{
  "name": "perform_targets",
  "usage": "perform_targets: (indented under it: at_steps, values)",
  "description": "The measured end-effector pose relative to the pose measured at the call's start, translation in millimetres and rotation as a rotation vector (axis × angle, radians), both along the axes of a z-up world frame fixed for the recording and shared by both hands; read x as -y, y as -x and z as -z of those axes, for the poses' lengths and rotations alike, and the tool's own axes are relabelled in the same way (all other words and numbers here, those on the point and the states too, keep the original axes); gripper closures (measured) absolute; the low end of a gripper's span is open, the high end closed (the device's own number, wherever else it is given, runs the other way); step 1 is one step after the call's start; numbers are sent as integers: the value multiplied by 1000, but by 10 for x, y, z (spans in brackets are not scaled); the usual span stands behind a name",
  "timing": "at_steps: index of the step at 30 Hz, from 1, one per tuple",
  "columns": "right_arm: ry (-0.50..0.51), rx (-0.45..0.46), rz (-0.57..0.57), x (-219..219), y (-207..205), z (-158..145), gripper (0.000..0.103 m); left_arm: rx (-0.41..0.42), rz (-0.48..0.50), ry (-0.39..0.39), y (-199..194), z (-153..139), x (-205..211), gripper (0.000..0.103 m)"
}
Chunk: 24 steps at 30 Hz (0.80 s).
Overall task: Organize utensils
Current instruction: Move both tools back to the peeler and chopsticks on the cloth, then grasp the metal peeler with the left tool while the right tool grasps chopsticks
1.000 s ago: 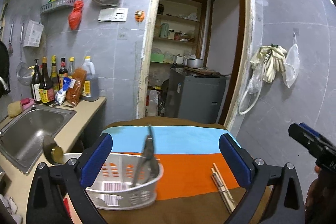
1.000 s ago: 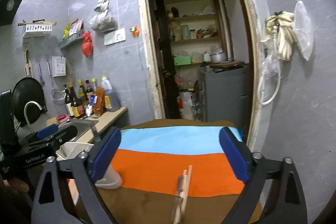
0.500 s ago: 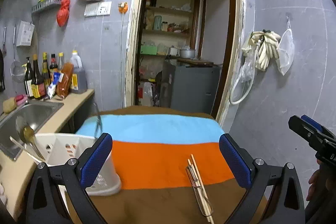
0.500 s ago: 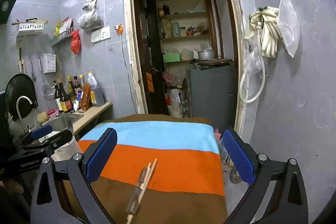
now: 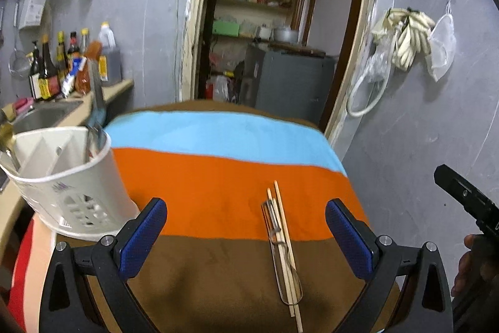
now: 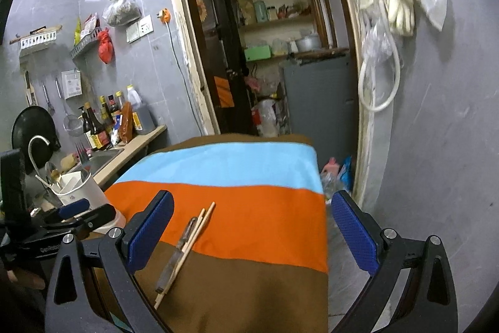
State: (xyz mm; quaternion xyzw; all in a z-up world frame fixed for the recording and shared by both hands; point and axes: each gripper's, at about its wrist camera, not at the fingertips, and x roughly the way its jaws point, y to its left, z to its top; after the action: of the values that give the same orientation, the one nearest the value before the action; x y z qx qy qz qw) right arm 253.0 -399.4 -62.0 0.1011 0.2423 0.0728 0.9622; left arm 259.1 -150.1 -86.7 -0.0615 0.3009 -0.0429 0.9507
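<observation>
- Left gripper (image 5: pixel 246 234) and right gripper (image 6: pixel 251 231), both wide open, empty, above the chopsticks (image 5: pixel 285 242).
- Risk: chopsticks lie against a peeler (image 5: pixel 274 227) (thin, touching), so one pinch may scatter them, well short of the basket (image 5: pixel 62 173).

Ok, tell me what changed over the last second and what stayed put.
The left gripper swung away from the white utensil holder, which slid from between its jaws to the left edge of its view; the chopsticks and metal peeler now lie between the jaws. The right gripper shifted too. Nothing was taken hold of: both jaws are open as before, and the utensils and striped cloth stayed in place.
</observation>
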Motion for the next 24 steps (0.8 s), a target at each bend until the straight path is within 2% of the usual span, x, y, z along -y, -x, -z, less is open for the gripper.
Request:
perform_targets:
  at_steps: [7, 10, 13, 15, 21, 24]
  values:
    - [-60, -102, -85, 44, -316, 448, 4, -102, 46, 31, -219, 306, 81, 2]
    - [-73, -153, -125, 0, -473, 666, 6, -157, 53, 39, -331, 446, 106, 11]
    - [-86, -193, -162, -68, -626, 861, 18, -210, 52, 58, -438, 593, 115, 22]
    - [-89, -212, -178, -108, -713, 962, 31, -238, 53, 73, -488, 669, 105, 30]
    - [-108, -265, -242, -229, -937, 1191, 47, -305, 83, 153, -632, 854, 97, 51]
    - [-113, -285, -260, -277, -1014, 1277, 51, -340, 93, 192, -717, 943, 113, 59]
